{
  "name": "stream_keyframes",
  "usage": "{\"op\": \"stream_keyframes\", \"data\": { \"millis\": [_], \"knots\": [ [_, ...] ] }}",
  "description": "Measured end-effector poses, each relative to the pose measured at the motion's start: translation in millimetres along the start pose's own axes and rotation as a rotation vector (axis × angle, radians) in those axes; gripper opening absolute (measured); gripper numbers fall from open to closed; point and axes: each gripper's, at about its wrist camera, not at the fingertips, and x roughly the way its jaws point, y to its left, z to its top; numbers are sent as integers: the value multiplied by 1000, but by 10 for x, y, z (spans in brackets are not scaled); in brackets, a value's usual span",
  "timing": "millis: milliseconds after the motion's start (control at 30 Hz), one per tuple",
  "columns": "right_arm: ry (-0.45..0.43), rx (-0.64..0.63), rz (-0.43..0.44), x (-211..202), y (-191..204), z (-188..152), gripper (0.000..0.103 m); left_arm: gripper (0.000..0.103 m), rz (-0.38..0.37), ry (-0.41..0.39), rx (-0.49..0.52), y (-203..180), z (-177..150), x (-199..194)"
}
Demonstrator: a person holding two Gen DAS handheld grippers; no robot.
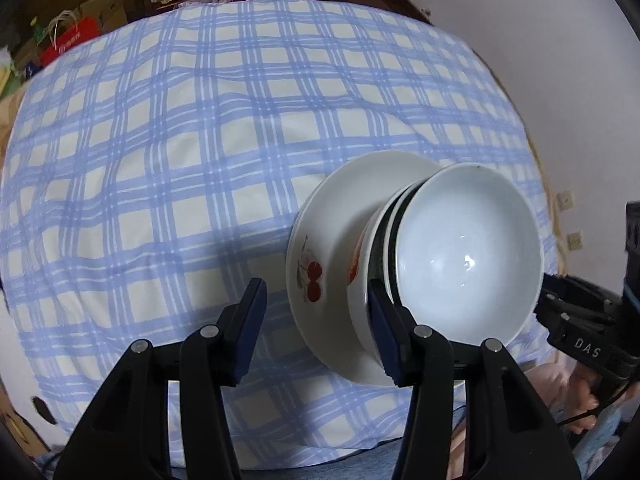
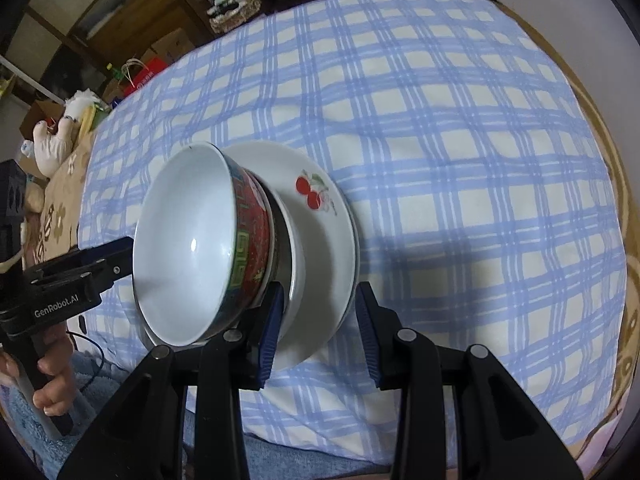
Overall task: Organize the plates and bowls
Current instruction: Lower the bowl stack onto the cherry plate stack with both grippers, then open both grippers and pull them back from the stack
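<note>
Glossy nested bowls (image 2: 188, 248) on cherry-print plate (image 2: 320, 240) (checked cloth (image 2: 440, 120) beneath), both grippers (image 1: 316, 332) (image 2: 320, 332) agape.

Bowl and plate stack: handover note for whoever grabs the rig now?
Left tongs: open, beside the stack, one finger at the bowls' side; not gripping.
Right tongs: open, straddling the plate's near rim, not closed.
Things: cherry-print plate on the checked cloth; nested bowls sit on it, red-patterned bowl on top, white inside.
Done: bowls appear stacked on the plate.
Left: probably close on the stack and move it, or release. How many bowls are nested is unclear.
</note>
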Motion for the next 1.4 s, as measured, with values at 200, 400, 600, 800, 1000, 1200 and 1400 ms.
{"op": "stream_keyframes", "data": {
  "millis": [200,400,600,800,1000,1200,1400],
  "knots": [
    [7,10,31,37,-51,-13,46,48,12,11,-10,33,-13,-4],
    [3,-4,42,24,-44,-40,47,48,-16,34,-37,133,-51,-32],
    [-15,7,35,1,-56,-32,47,48,-6,29,-12,99,-69,-77],
    [8,7,55,10,-71,-29,47,48,-12,69,-1,89,-76,-35],
    [27,-37,110,31,-85,-32,50,50,-95,140,-56,270,-64,53],
    [-50,-28,87,-170,-233,-26,68,74,-137,45,-108,451,-54,-193],
    [-158,2,24,-490,-327,-40,79,79,-3,-111,-124,509,-173,-678]
  ]
}}
